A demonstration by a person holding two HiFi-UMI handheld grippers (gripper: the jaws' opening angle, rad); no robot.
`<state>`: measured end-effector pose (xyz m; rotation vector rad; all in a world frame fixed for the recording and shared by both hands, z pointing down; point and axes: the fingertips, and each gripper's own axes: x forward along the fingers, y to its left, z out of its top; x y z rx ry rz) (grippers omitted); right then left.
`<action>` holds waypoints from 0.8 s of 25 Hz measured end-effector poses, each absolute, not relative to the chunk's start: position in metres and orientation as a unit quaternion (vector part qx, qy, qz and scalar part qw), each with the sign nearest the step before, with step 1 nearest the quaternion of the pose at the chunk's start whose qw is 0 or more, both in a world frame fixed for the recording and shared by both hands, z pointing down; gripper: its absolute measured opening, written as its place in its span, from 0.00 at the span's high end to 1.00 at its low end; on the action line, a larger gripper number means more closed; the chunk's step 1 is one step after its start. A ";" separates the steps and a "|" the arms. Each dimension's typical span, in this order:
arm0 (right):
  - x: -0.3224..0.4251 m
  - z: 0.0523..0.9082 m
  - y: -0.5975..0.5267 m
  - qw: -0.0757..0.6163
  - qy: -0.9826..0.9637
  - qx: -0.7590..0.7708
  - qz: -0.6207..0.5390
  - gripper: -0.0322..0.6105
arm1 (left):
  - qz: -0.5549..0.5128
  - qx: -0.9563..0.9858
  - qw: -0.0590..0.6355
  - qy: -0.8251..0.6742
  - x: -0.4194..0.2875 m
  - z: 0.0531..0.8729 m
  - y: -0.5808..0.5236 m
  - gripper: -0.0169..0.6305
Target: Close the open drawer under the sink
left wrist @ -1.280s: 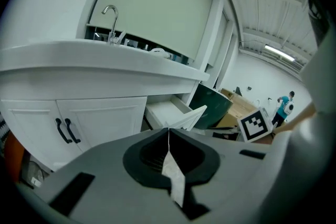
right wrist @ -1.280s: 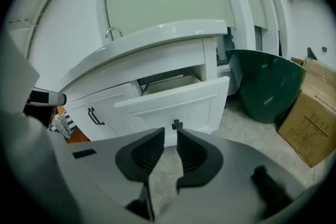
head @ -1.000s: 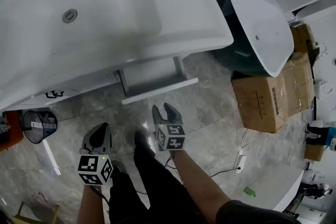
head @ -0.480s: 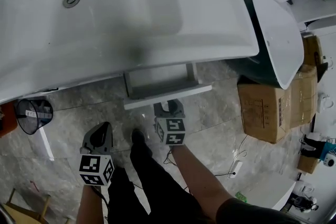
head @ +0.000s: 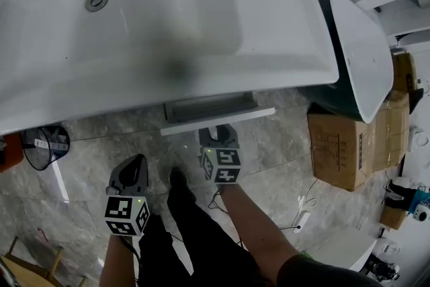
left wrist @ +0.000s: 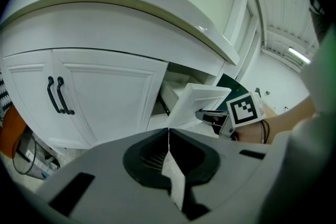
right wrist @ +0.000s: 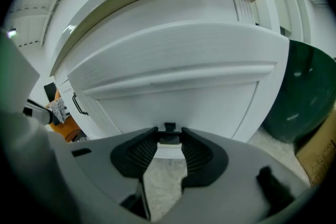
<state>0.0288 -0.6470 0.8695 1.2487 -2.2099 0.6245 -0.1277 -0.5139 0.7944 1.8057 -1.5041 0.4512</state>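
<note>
Marble floor (head: 87, 161), drawer (head: 218, 120), left hand-held gripper (head: 136, 161) closed, right hand-held gripper (head: 218, 134) apart, narrowing, empty.

Open floor (head: 101, 144) at centre frame, between the drawer front (head: 218, 120) and the person's legs (head: 201, 232), gives free passage. The sink (head: 168, 23) rim overhangs the drawer front from above. Cardboard boxes (head: 349, 144) and a white-topped green tub (head: 363, 57) block the right side. A wire bin (head: 44, 144) stands at the left edge. Clearance beneath the drawer front appears small.
</note>
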 end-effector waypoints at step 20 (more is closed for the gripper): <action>-0.004 0.867 -0.717 0.247 -0.819 0.466 0.228 0.72 | 0.160 0.680 0.369 -0.613 -0.152 0.796 -0.534 0.95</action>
